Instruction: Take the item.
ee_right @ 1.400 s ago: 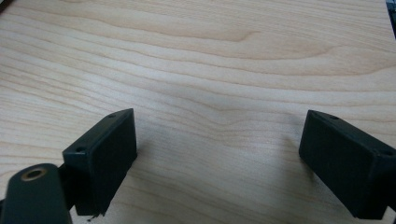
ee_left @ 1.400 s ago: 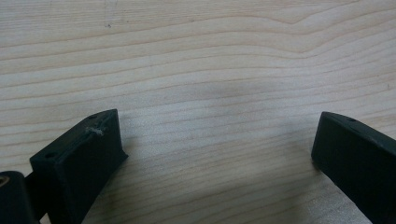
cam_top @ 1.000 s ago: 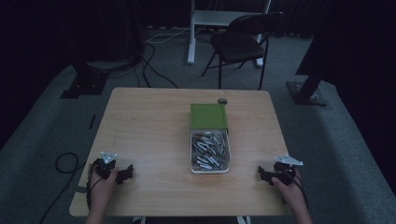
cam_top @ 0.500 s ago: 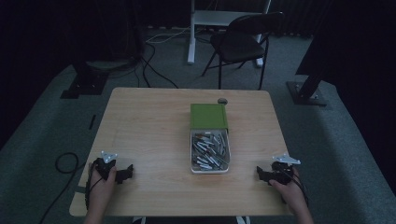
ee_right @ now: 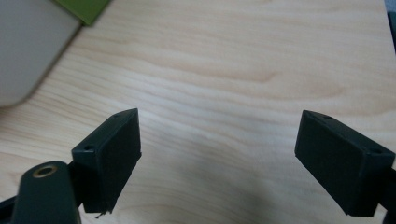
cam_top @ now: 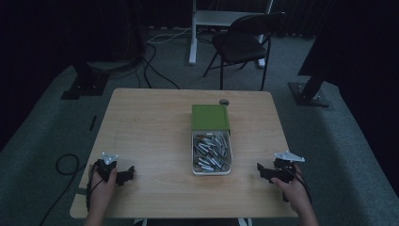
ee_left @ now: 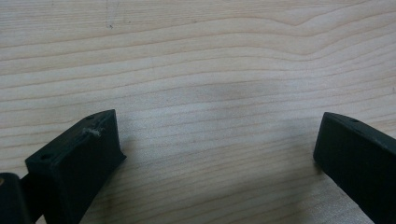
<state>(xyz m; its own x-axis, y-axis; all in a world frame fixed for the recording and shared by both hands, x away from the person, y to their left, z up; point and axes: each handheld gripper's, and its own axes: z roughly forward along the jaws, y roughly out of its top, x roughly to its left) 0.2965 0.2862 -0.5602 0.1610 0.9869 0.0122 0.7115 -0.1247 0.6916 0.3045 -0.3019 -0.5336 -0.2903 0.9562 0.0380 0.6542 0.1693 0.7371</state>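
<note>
A white tray (cam_top: 194, 155) holding several small metallic pieces stands in the middle of the wooden table (cam_top: 150, 122), with a green lid (cam_top: 210, 117) lying against its far end. My left gripper (cam_top: 128, 174) rests near the table's front left corner, held in a hand, its jaws wide apart over bare wood (ee_left: 215, 93). My right gripper (cam_top: 261, 171) rests near the front right corner, also open with nothing between its jaws. In the right gripper view the tray's white corner (ee_right: 28, 51) and a bit of the green lid (ee_right: 84, 8) sit at the upper left.
A small dark round object (cam_top: 224, 101) lies on the table just beyond the green lid. A black folding chair (cam_top: 244, 42) and a white stand (cam_top: 193, 33) are on the floor behind the table, with cables (cam_top: 155, 66) and dark stand bases around.
The right gripper has shifted slightly left, toward the tray. The left gripper has barely moved.
</note>
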